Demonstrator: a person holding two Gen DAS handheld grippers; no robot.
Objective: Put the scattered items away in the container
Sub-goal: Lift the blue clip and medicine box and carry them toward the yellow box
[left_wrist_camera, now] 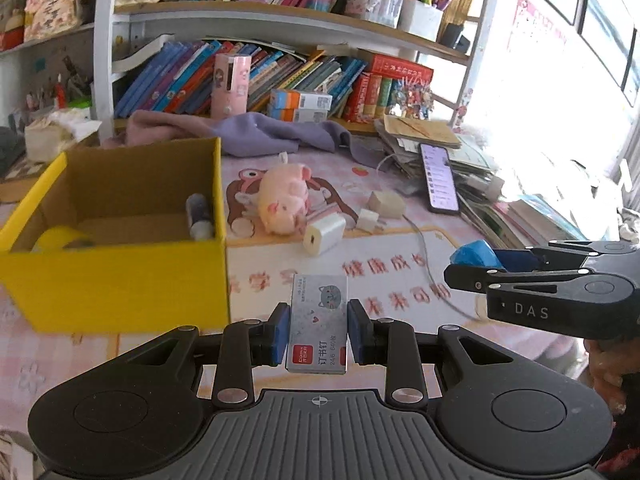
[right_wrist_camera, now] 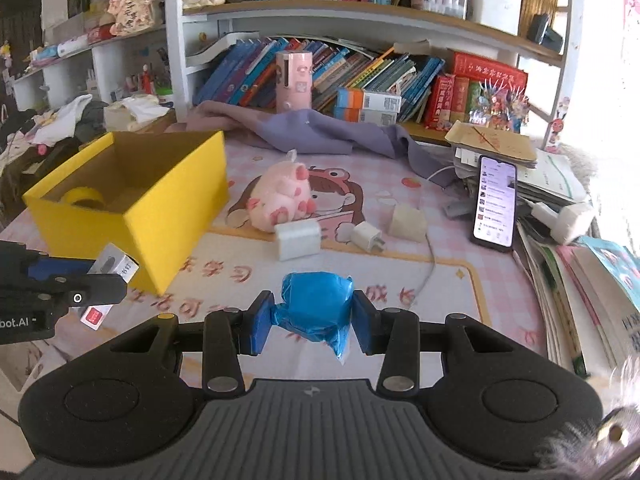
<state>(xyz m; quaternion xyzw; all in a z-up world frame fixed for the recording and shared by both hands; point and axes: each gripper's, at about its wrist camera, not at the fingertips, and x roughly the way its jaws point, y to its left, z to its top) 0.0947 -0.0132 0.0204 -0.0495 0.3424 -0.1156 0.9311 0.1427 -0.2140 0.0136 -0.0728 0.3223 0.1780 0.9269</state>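
Yellow box (left_wrist_camera: pixel 120 280): 2 items | chargers (right_wrist_camera: pixel 297 239): 3 | plush pig (right_wrist_camera: pixel 280 196): 1

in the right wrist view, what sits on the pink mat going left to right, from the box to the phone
Yellow cardboard box → pink plush pig → large white charger block → small white plug adapter → beige cube → black smartphone with lit screen.

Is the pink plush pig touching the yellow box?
Apart. The right wrist view shows the pig lying on the mat with a strip of bare mat between it and the box.
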